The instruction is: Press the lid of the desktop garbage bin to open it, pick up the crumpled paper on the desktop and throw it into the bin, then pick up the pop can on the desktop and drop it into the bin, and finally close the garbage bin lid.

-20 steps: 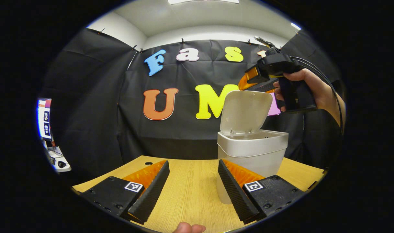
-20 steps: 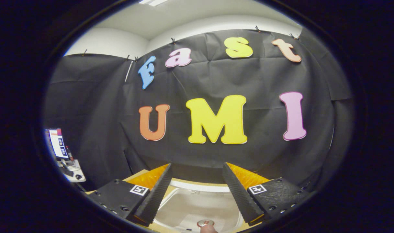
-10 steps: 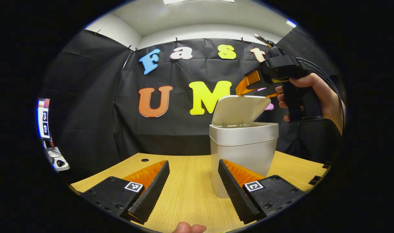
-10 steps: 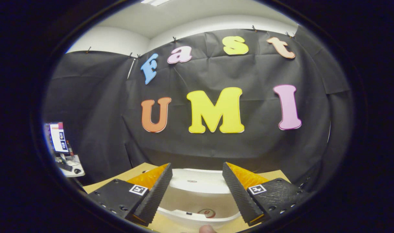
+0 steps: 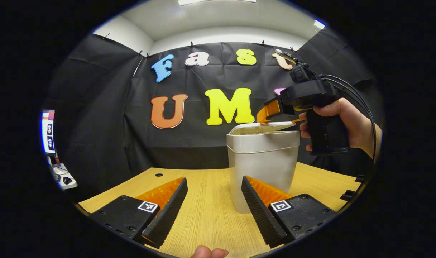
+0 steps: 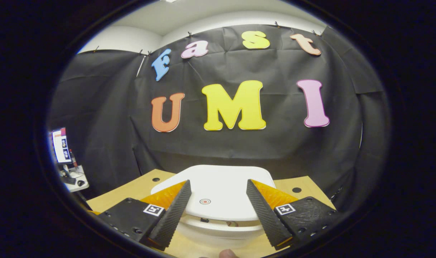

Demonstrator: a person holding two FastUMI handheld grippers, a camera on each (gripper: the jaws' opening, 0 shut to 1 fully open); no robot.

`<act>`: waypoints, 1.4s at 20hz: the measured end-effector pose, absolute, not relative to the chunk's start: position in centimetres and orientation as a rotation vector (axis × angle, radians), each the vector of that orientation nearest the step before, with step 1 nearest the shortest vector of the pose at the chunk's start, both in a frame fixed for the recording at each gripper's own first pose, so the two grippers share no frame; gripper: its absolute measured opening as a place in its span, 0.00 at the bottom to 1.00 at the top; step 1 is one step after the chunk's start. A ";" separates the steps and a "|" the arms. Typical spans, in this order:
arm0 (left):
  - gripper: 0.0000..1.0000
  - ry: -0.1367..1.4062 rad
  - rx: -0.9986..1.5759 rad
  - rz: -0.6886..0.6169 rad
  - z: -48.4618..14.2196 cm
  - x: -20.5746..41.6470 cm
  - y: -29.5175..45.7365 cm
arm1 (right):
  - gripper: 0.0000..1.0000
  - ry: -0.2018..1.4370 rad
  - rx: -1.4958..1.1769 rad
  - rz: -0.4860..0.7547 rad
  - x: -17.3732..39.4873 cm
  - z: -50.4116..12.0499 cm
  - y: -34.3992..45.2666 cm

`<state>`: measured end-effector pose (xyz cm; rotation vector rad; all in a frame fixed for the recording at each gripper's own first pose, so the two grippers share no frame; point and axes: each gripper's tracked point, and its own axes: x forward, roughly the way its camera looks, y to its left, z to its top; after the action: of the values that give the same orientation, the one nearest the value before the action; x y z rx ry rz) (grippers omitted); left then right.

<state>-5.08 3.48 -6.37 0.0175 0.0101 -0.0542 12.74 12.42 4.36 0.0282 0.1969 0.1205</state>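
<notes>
The white garbage bin (image 5: 262, 161) stands on the wooden table (image 5: 210, 211), its lid (image 6: 212, 197) nearly down. A hand (image 5: 341, 120) tilts the right tongs (image 5: 264, 116) onto the lid, fingers apart. The left tongs (image 5: 214, 200) hover low, apart, empty

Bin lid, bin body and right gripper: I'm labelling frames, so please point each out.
bin lid (image 6: 218, 195): right gripper view, top surface.
bin body (image 5: 262, 168): left gripper view, front wall.
right gripper (image 5: 266, 114): left gripper view, fingertips over lid.
</notes>
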 end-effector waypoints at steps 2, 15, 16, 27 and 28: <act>0.98 0.007 -0.002 -0.077 -6.3 -5.2 3.0 | 0.94 0.199 0.015 0.110 12.8 4.0 12.6; 0.98 0.003 -0.025 -0.067 -5.7 -5.6 5.2 | 0.98 0.230 -0.011 0.072 12.7 2.3 12.5; 0.98 0.000 -0.030 -0.070 -5.5 -5.7 5.3 | 0.99 0.202 -0.020 0.077 12.5 2.3 12.7; 0.98 -0.003 -0.045 -0.062 -4.9 -6.1 6.0 | 0.99 0.143 -0.021 0.053 12.7 2.1 12.5; 0.98 -0.010 -0.038 -0.054 -4.8 -6.1 6.1 | 0.98 0.120 -0.005 0.050 12.7 2.6 12.4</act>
<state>-6.14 6.05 -4.76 -0.0377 -0.0103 -0.0543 12.66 12.45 2.57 -0.0046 0.1200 0.0497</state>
